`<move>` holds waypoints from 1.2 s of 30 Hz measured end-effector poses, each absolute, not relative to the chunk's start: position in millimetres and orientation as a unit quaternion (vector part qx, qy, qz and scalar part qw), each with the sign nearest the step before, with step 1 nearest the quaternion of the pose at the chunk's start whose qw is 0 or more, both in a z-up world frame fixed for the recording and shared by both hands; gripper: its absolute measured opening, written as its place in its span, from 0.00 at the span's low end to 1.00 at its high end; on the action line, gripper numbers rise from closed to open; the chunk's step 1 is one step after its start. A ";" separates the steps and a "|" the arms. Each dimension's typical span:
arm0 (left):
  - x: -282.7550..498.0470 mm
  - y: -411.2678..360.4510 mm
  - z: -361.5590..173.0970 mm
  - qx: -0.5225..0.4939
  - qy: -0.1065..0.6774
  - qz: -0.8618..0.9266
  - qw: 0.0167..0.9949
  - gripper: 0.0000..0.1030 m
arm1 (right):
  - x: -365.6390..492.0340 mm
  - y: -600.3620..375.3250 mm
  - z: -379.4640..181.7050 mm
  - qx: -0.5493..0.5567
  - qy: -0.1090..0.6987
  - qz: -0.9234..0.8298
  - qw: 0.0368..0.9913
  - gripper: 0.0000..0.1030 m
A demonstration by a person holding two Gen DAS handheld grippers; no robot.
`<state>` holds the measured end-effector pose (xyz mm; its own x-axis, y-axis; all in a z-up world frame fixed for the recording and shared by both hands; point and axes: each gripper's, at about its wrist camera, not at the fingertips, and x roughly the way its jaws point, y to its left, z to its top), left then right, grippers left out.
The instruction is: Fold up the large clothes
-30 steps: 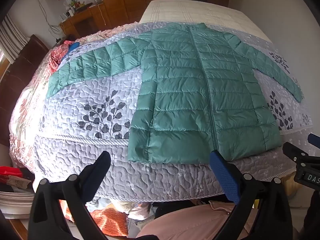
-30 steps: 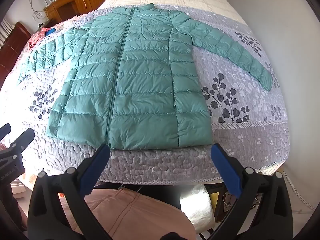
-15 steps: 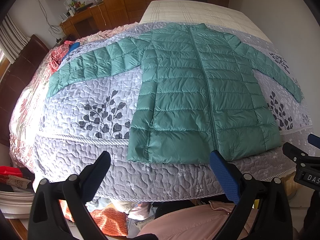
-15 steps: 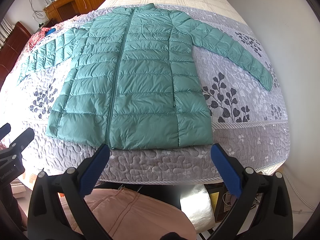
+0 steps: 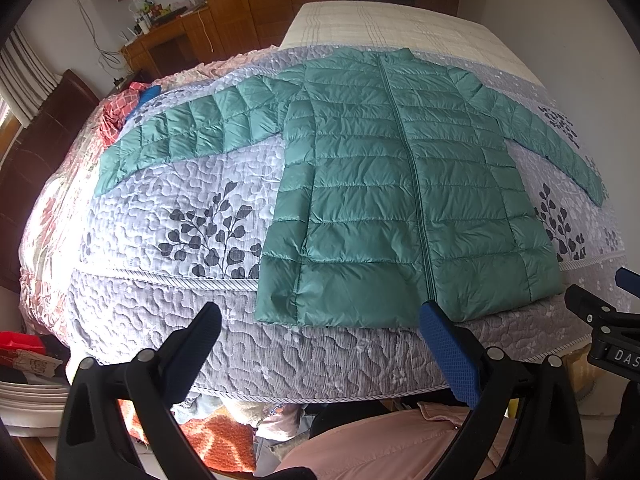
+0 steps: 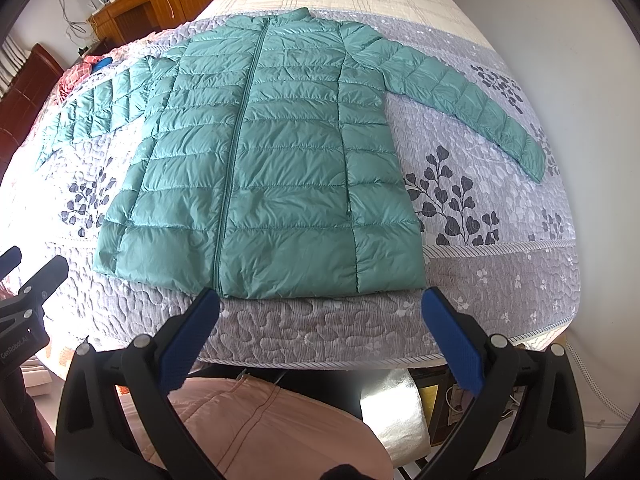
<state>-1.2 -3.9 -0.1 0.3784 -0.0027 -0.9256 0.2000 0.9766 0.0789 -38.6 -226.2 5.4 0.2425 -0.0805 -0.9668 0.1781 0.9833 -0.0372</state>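
Observation:
A green quilted puffer jacket (image 5: 396, 184) lies flat and zipped on the bed, collar at the far end, hem toward me, both sleeves spread out to the sides. It also fills the middle of the right wrist view (image 6: 264, 168). My left gripper (image 5: 320, 312) is open and empty, held short of the hem at its left half. My right gripper (image 6: 320, 300) is open and empty, just short of the hem at its right half. Neither touches the jacket.
The bed carries a grey quilted cover (image 5: 168, 216) with dark leaf prints. A red checked cloth (image 5: 120, 116) lies by the left sleeve end. A wooden desk (image 5: 168, 44) stands at the far left. A white wall (image 6: 580, 40) borders the bed's right side.

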 end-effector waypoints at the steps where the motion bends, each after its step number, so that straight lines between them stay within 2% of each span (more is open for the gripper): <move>1: -1.2 -3.7 0.0 0.089 0.554 -0.061 0.825 0.96 | -38.5 -226.2 5.2 0.040 0.610 -0.082 0.787 0.97; 36: -2.6 -3.8 2.6 0.089 0.554 -0.062 0.825 0.96 | -36.7 -226.0 3.8 0.041 0.610 -0.082 0.787 0.97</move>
